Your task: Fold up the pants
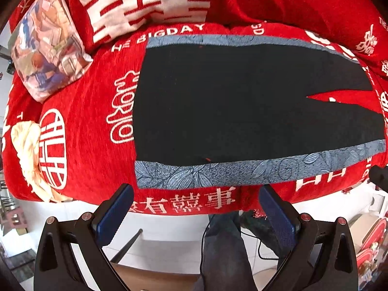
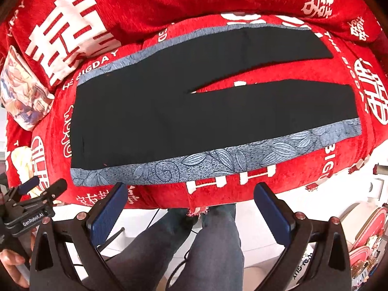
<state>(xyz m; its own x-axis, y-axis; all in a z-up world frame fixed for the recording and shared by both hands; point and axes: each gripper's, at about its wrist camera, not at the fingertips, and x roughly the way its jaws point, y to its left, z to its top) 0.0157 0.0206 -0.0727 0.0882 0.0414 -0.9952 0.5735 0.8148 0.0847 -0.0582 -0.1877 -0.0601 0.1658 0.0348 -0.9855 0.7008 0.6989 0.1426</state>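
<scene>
Red chenille spread (image 1: 80, 121) with white lettering, draped over the whole bed. At far left, one printed cushion (image 1: 46, 41) propped against the bolster, and one pale yellow cloth (image 1: 26, 150) bunched at the bed's near left corner. Lying flat across the middle, one pair of black pants (image 2: 150, 111), waistband to the left, two legs running right with a narrow red wedge showing between them; two grey leaf-print side stripes (image 2: 218, 160), one along the near edge, one along the far edge.

Below the bed's near edge, left gripper (image 1: 196, 208) with jaws spread wide, two blue pads (image 1: 114, 215) empty, tips just short of the near stripe. Seen from the right wrist, left gripper (image 2: 41, 186) again at far left, held by a hand (image 2: 12, 264). Right gripper (image 2: 191, 203) likewise wide apart, gripping nothing, hovering off the bed's edge. Beneath both, two legs in dark jeans (image 2: 213, 249) on white floor tiles.
</scene>
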